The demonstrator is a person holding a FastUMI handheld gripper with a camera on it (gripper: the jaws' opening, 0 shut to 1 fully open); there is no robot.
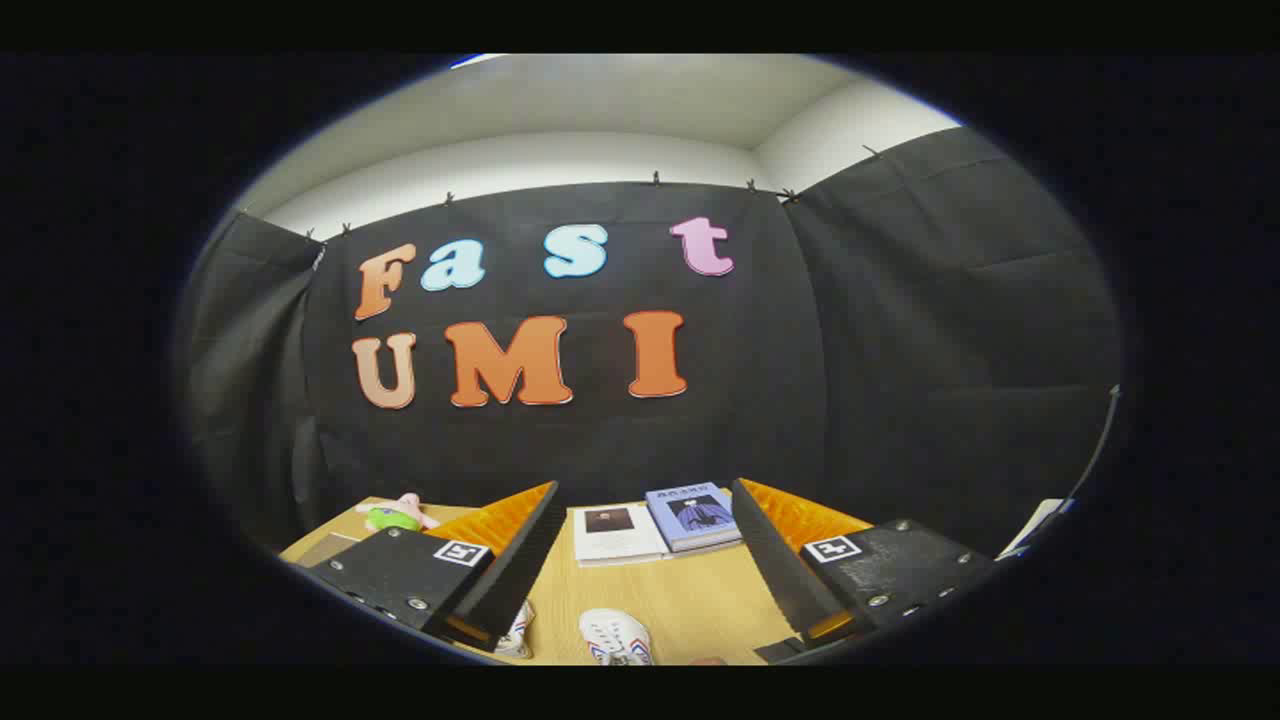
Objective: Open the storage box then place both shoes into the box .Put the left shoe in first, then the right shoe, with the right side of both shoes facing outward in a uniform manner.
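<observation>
- Two gripper fingers (640, 560) are seen at the bottom of the frame, spread wide apart with nothing held between them.
- Low in the frame, between the fingers, a white sneaker with red and blue side stripes (617, 637) is seen lying on the light wooden tabletop (690, 600).
- Part of a second white shoe (517, 632) is visible just beside the left finger, mostly hidden by it.
- Beyond the fingers, at the far edge of the table, a white paperback book (615, 533) and a blue paperback book (694, 516) are laid side by side, touching.
- At lower left of the frame, a small pink and green plush toy (397, 514) is seen behind the left finger.
- A black cloth wall (900, 330) is hung behind the table.
</observation>
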